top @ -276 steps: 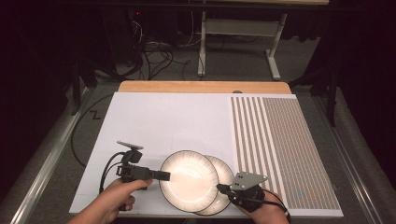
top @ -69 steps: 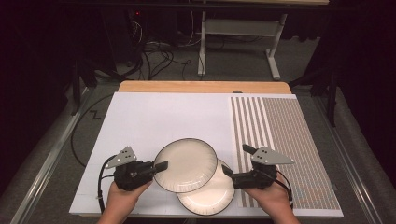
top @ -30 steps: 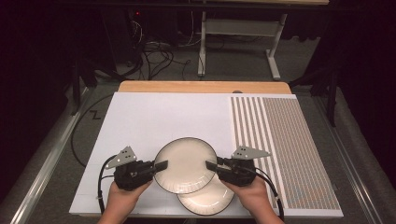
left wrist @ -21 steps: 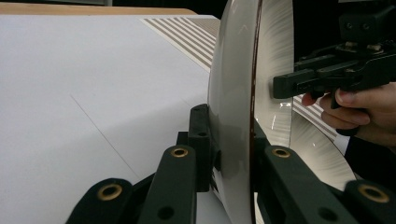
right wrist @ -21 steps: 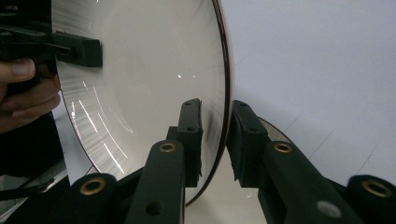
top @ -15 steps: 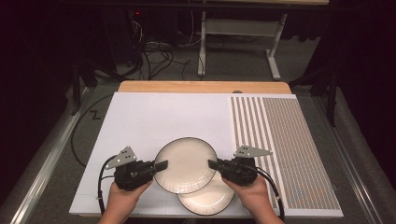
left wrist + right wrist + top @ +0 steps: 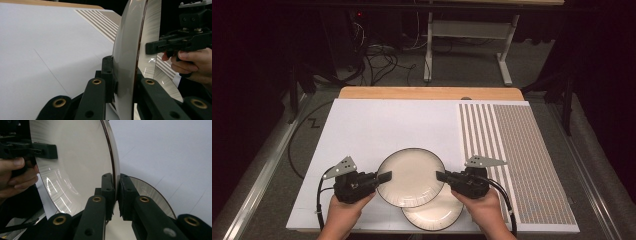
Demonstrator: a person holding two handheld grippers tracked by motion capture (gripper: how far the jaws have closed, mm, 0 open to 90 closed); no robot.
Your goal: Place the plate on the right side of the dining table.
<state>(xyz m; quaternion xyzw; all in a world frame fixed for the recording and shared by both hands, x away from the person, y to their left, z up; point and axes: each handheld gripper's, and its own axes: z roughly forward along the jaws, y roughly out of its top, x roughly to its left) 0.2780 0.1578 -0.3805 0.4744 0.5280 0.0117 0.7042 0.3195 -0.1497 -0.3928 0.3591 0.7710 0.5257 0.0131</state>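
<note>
A cream plate with a dark rim [image 7: 411, 177] is held level just above the white table sheet. My left gripper [image 7: 385, 176] is shut on its left rim and my right gripper [image 7: 440, 176] is shut on its right rim. In the left gripper view the plate [image 7: 127, 50] stands edge-on between my jaws, with the right gripper [image 7: 160, 46] at its far side. In the right gripper view my jaws pinch the plate's rim [image 7: 113, 170], and the left gripper [image 7: 45, 150] shows beyond. A second, matching plate [image 7: 437, 212] lies on the sheet, partly under the held one.
A striped brown-and-white mat [image 7: 517, 160] covers the table's right part. The white sheet [image 7: 382, 125] stretches away to the wooden back edge [image 7: 432, 93]. Cables trail from both grippers toward the near edge.
My right gripper has moved left from beside the lower plate to the upper plate's right rim and shut on it. The left gripper has kept its hold on the left rim.
</note>
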